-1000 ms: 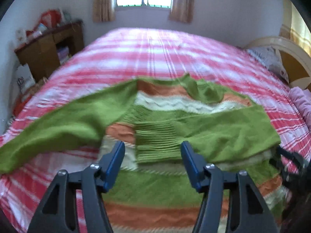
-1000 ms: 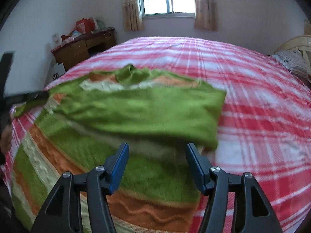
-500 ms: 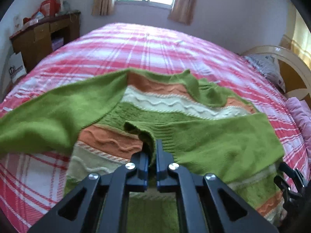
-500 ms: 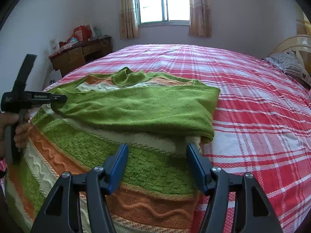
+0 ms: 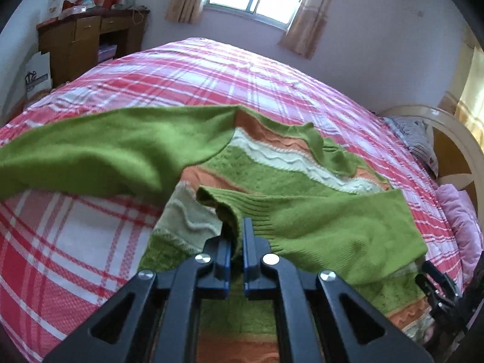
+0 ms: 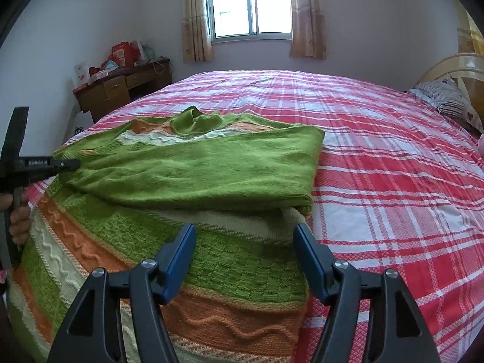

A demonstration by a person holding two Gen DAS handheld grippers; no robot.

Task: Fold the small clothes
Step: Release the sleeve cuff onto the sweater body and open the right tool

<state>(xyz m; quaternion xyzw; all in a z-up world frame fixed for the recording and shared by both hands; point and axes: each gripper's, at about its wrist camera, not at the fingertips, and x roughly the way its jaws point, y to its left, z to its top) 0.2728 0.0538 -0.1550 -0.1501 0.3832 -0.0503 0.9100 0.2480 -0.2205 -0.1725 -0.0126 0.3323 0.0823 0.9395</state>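
Observation:
A green, orange and cream striped knit sweater (image 5: 272, 163) lies on the bed, also in the right wrist view (image 6: 169, 242). One green sleeve (image 5: 338, 230) is folded across its body. My left gripper (image 5: 237, 230) is shut on that sleeve's ribbed cuff (image 5: 233, 208). It also shows at the left edge of the right wrist view (image 6: 65, 164). The other sleeve (image 5: 99, 154) stretches out to the left. My right gripper (image 6: 245, 239) is open and empty, low over the sweater's right side near the folded sleeve (image 6: 205, 169).
The bed has a red and white plaid sheet (image 6: 387, 163). A wooden desk (image 5: 90, 42) with clutter stands at the back left wall. A headboard (image 5: 453, 151) and pillows (image 6: 447, 103) are at the right. A window (image 6: 251, 6) is behind.
My left gripper went from open around the cuff to shut on it, and has lifted it slightly. My right gripper stayed open and hardly moved.

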